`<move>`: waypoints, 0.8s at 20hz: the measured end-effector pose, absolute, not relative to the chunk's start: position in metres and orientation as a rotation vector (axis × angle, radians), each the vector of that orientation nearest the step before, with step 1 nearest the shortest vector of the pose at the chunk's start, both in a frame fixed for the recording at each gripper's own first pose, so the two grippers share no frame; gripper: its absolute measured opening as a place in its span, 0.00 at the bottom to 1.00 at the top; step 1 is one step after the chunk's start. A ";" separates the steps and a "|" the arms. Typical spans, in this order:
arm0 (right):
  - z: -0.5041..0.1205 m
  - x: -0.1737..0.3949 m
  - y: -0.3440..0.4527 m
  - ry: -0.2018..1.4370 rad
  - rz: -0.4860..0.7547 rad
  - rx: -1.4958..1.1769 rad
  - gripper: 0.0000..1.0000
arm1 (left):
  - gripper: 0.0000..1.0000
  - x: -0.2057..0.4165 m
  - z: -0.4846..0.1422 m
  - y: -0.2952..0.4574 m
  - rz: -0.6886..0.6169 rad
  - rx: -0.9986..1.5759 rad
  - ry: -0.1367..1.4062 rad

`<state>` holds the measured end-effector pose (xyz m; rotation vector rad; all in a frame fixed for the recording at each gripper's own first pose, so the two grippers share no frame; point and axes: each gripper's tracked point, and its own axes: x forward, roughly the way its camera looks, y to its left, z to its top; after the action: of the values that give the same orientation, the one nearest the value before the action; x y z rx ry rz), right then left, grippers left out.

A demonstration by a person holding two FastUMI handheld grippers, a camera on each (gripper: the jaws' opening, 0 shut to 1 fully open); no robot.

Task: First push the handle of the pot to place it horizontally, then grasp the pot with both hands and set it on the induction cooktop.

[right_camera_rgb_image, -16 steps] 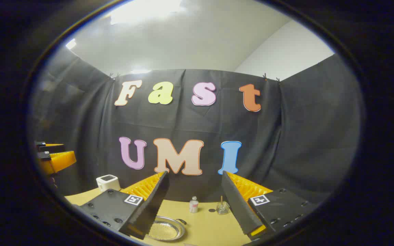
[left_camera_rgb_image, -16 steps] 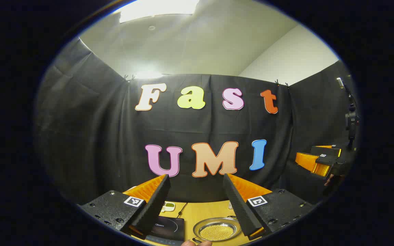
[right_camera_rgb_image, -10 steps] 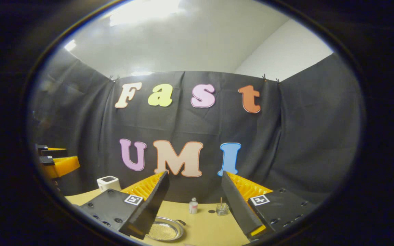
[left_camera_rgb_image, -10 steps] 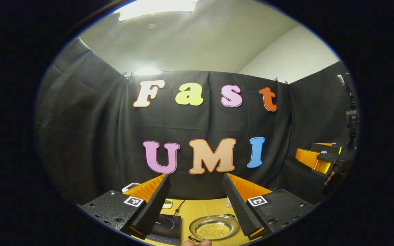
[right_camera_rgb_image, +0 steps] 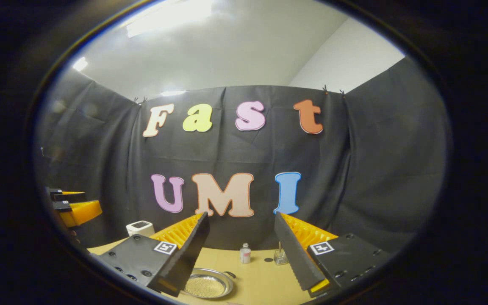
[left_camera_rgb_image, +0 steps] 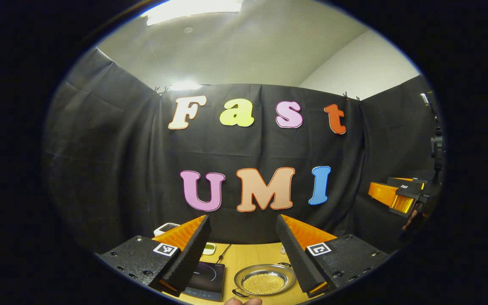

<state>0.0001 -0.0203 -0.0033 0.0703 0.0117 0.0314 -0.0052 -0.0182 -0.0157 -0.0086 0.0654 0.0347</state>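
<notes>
Table (left_camera_rgb_image: 244,260): one pot (left_camera_rgb_image: 264,280), one cooktop (left_camera_rgb_image: 205,280).

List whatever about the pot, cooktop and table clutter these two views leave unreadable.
- Shallow round metal pot, left gripper view: its near handle sits at the picture's bottom edge, so its angle is unclear.
- The same pot, right gripper view: left side hidden behind the right hand-held gripper's finger.
- Flat black induction cooktop: partly covered by the left hand-held gripper's finger.
- Small white bottle: too small to identify.
</notes>
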 end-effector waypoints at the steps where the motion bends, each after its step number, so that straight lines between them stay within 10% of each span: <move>1: -0.004 0.000 -0.021 0.011 0.033 0.067 0.98 | 0.95 -0.006 -0.015 -0.018 0.039 -0.008 0.065; 9: -0.009 -0.001 -0.027 0.013 0.065 0.072 0.96 | 0.92 -0.012 -0.020 -0.026 0.065 0.006 0.072; 16: -0.033 0.008 -0.020 0.045 0.104 0.096 0.75 | 0.95 -0.028 -0.028 -0.019 0.129 -0.019 0.088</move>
<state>0.0079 -0.0201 -0.0334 0.0958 0.0445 0.1040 -0.0276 -0.0195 -0.0283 -0.0185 0.0879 0.1293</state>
